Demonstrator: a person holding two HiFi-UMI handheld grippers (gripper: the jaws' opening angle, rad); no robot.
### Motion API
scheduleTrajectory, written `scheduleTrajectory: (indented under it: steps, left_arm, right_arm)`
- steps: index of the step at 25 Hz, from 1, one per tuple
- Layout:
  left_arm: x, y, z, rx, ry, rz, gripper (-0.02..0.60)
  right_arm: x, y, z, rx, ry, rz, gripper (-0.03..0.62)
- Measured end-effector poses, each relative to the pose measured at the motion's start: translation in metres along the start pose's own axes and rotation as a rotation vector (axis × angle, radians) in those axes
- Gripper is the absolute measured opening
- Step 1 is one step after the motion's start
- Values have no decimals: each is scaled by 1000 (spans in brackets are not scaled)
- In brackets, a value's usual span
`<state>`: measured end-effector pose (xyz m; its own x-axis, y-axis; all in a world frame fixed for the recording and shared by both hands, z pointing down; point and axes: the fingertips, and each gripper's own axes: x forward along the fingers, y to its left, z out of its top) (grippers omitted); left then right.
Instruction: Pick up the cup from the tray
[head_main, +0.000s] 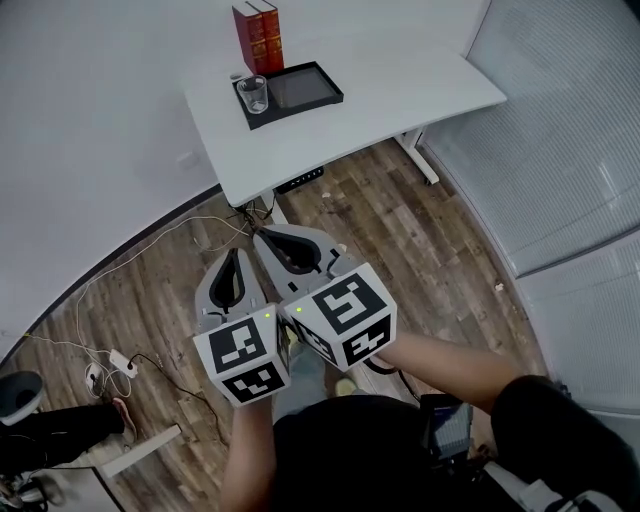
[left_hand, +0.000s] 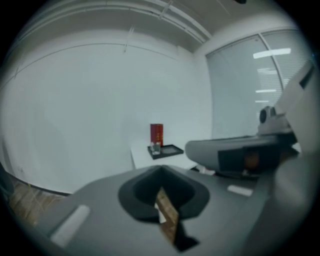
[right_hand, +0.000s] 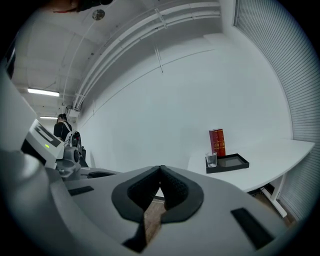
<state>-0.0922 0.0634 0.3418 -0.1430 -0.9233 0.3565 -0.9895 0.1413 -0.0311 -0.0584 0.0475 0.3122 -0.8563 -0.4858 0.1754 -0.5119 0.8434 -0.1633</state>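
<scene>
A clear glass cup (head_main: 253, 94) stands upright at the left end of a black tray (head_main: 305, 88) on a white desk (head_main: 400, 90). Both grippers hang side by side over the wooden floor, well short of the desk and pointing toward it. My left gripper (head_main: 236, 252) is shut and holds nothing. Just beside it, my right gripper (head_main: 262, 237) is also shut and empty. In the left gripper view the cup (left_hand: 156, 148) is small and far beyond the closed jaws (left_hand: 160, 168). In the right gripper view the cup (right_hand: 212, 159) and tray (right_hand: 232, 162) lie far off to the right of the jaws (right_hand: 160, 167).
Two red books (head_main: 258, 37) stand upright right behind the tray. Cables and a power strip (head_main: 120, 362) lie on the floor at the left, near a chair base (head_main: 20, 390). A wall of blinds (head_main: 560, 130) runs along the right. A person (right_hand: 62, 127) stands far off.
</scene>
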Motion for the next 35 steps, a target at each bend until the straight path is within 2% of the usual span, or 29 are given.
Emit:
scheduleTrajectory:
  steps: [13,21,29,35]
  left_arm:
    - [56,42,31,9,2,-31,3]
    - [89,74,32,-11,14,-44,3]
    - [120,98,41,-25,3,-94,3]
    - [130,102,44,-22,-8,-127,3]
  right_arm:
    - [70,-18,26,-7,5,-10,12]
    - [117,-21,25,-2,20,-6,12]
    - [155,-29,33,-21,17,-41,12]
    - [163,-31,36,-31,13,-67,12]
